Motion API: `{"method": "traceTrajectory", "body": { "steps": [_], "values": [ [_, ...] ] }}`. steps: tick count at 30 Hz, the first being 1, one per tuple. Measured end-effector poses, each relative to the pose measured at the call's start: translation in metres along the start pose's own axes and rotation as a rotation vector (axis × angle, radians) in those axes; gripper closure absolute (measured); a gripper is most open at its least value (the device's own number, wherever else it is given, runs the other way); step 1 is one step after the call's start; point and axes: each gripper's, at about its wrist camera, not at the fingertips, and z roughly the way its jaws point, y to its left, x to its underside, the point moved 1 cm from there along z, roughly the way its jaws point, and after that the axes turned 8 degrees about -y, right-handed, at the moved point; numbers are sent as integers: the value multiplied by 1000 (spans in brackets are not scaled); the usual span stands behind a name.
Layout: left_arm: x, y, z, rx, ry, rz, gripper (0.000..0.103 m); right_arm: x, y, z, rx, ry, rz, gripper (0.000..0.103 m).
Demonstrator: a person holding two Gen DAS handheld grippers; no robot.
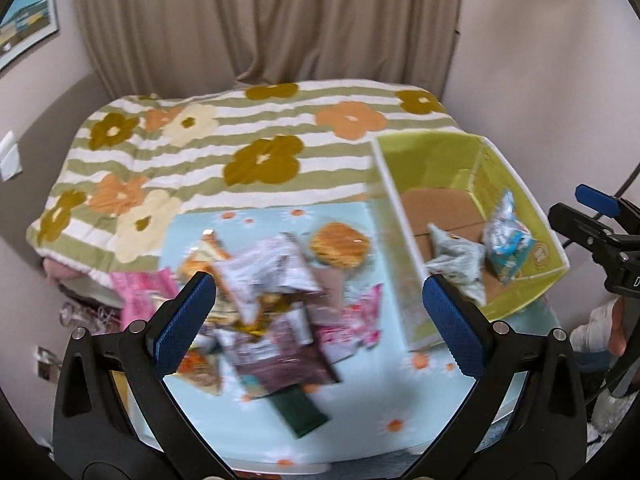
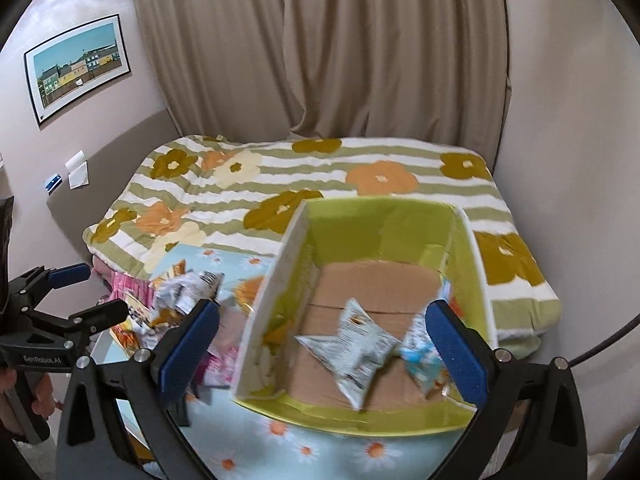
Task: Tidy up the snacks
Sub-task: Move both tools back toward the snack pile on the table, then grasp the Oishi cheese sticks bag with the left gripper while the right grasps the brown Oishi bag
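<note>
step: pick next snack | left gripper (image 1: 320, 312) wide, empty, over pile (image 1: 272, 300) beside box (image 2: 472, 252) | right gripper (image 2: 324, 344) wide, empty, over box | next: grab one, drop in box

Both wrist views look down, sharing the box (image 1: 472, 216).
</note>
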Motion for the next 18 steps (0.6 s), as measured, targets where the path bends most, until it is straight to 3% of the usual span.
{"method": "traceTrajectory", "body": {
  "steps": [8, 13, 18],
  "values": [
    [16, 103, -15, -44, 26, -15, 0, 8, 92, 31, -46, 22, 32, 0],
    [39, 160, -3, -11, 96, -29, 0, 36, 143, 59, -48, 88, 53, 0],
    [65, 188, 18, 47, 177, 17, 0, 69, 181, 86, -52, 165, 84, 0]
  ]
}}
